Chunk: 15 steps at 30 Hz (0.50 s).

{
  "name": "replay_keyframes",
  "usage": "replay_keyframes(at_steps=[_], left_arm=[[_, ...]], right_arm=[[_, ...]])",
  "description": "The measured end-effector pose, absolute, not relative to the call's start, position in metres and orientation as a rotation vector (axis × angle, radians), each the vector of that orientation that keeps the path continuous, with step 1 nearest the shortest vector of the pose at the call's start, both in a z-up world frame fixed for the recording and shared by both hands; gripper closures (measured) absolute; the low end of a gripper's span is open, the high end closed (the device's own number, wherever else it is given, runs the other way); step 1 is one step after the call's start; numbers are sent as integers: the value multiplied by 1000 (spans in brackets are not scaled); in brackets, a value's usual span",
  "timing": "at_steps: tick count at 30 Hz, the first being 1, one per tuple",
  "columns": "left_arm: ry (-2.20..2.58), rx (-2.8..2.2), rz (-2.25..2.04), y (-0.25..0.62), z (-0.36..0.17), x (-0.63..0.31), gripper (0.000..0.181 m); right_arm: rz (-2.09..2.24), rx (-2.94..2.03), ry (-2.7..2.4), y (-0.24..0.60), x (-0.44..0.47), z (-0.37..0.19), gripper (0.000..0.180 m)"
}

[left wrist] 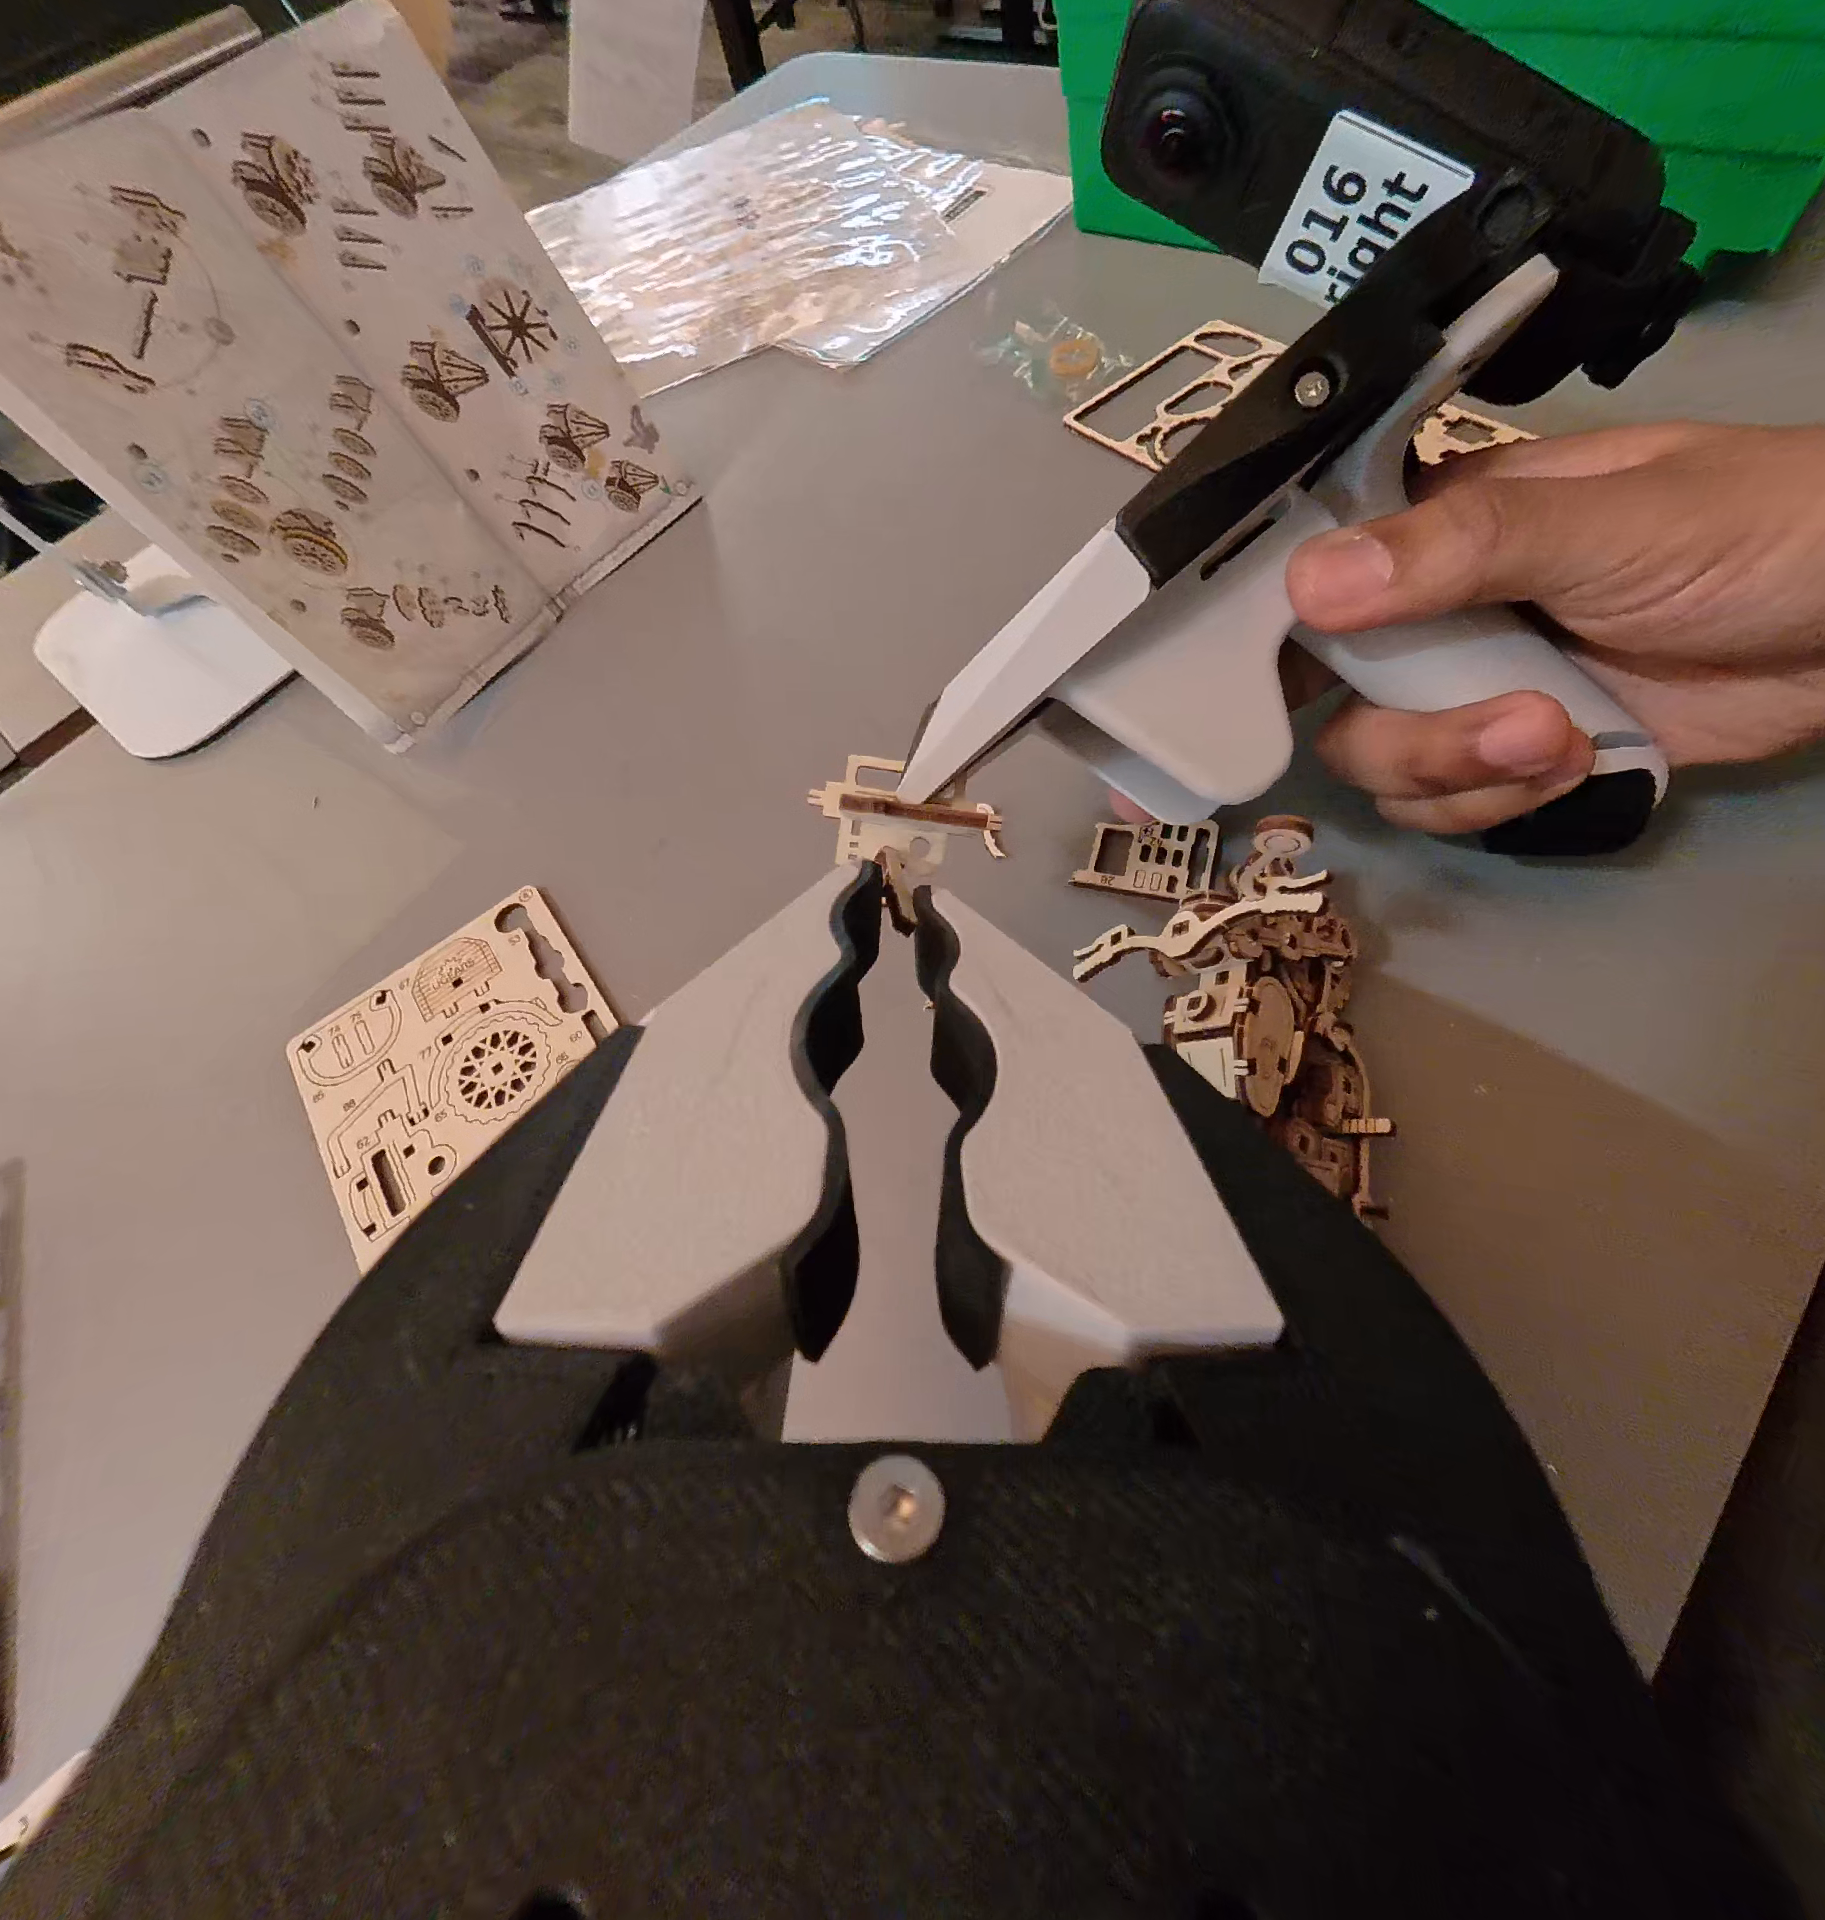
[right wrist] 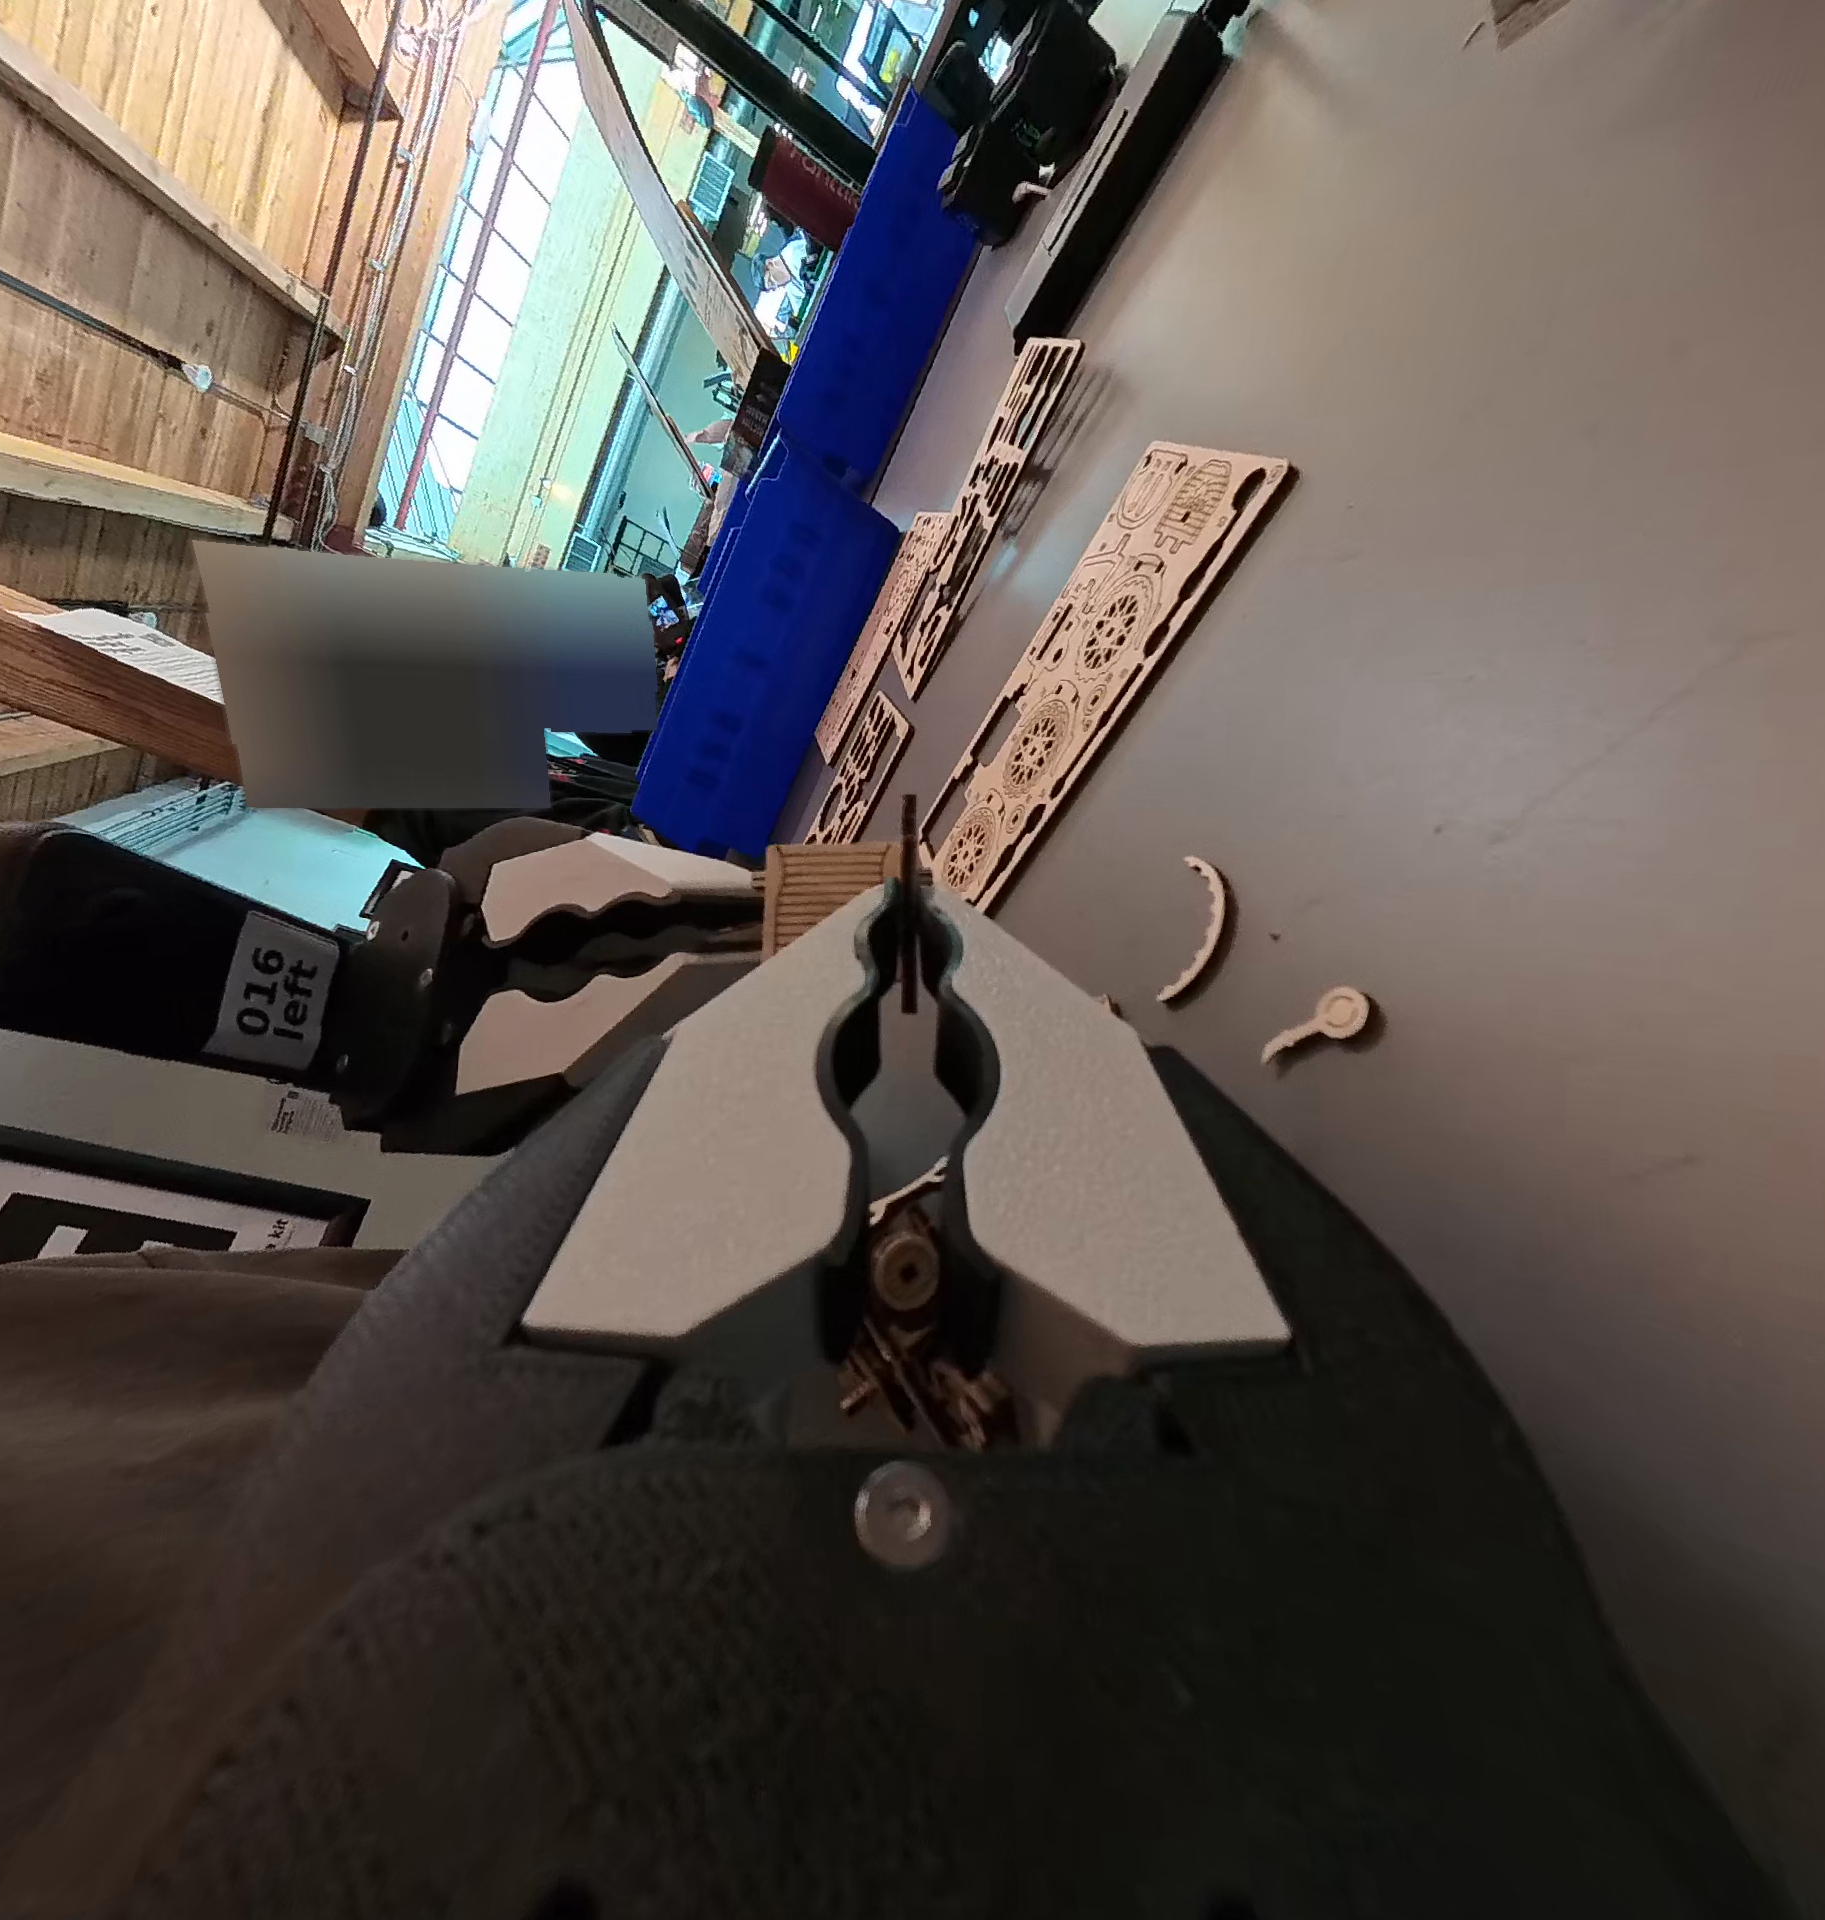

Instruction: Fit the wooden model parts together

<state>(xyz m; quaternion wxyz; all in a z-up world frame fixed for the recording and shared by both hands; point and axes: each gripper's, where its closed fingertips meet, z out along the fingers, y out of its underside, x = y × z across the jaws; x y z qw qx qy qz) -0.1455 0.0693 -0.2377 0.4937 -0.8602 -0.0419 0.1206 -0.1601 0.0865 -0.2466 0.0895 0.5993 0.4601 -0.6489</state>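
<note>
In the left wrist view my left gripper [left wrist: 892,891] is shut on the lower tab of a small pale wooden panel [left wrist: 877,826], held above the grey table [left wrist: 679,644]. A thin dark wooden strip [left wrist: 934,814] lies across the panel. My right gripper [left wrist: 923,774], held by a hand [left wrist: 1573,613], comes in from the upper right and pinches that strip at the panel's top. In the right wrist view my right gripper [right wrist: 908,906] is shut on the strip [right wrist: 909,831], seen edge-on. The ribbed panel [right wrist: 825,888] sits just left of it in the left gripper [right wrist: 750,920].
A partly built wooden model [left wrist: 1261,1029] lies right of the grippers, next to a small window-like piece [left wrist: 1147,857]. A part sheet [left wrist: 440,1060], an instruction booklet [left wrist: 295,364], a plastic bag [left wrist: 773,239] and a green box [left wrist: 1718,104] surround them. More sheets [right wrist: 1074,665] and two loose pieces [right wrist: 1199,930] lie beyond. My left and right fingertips are right by each other.
</note>
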Motion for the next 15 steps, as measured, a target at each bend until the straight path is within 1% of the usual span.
replay_keyframes(at_steps=[8,11,15], left_arm=[[-124,-2085,257,69,-241,-146,177],[-140,-2031,271,70,-232,-148,176],[-109,-1945,299,70,-215,-144,177]], right_arm=[[-1926,1794,1566,85,-159,-249,177],[-2003,1740,1612,83,-158,-240,176],[-2137,1647,1545,87,-157,-222,177]])
